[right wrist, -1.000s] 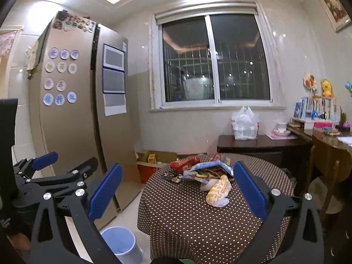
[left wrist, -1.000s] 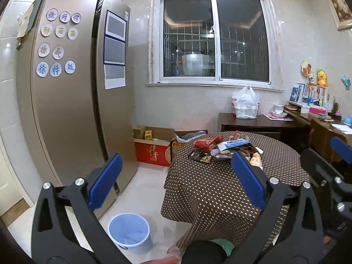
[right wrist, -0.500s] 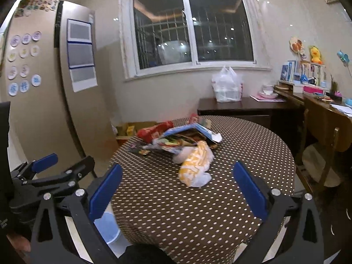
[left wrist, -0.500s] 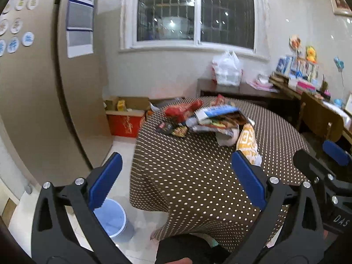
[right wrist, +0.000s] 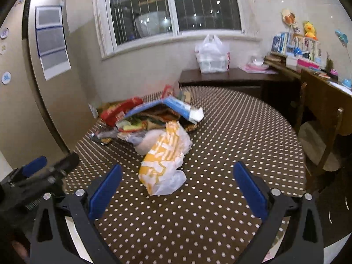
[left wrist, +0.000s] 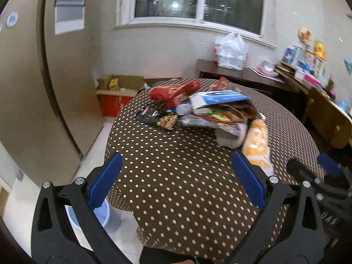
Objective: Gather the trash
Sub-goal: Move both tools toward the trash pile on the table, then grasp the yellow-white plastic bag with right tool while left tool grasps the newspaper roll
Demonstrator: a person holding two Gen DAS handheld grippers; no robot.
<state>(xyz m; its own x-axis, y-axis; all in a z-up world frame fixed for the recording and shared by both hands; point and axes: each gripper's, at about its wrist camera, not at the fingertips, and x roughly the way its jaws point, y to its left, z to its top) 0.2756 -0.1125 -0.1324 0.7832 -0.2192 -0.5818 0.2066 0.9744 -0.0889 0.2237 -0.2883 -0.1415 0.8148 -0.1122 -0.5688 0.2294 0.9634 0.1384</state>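
Note:
A pile of trash lies on a round table with a brown polka-dot cloth: a red wrapper, a blue-white box, dark snack packets, and a yellow-white plastic bag nearest me. A light blue bin stands on the floor left of the table. My left gripper is open and empty above the near table edge. My right gripper is open and empty, just short of the yellow-white bag.
A large fridge stands on the left. A cardboard box sits on the floor behind the table. A dark sideboard with a white plastic bag, a cluttered desk and a chair stand on the right.
Both grippers have moved forward and tilted down toward the table. The trash pile has grown larger in both views. Both stay open and empty.

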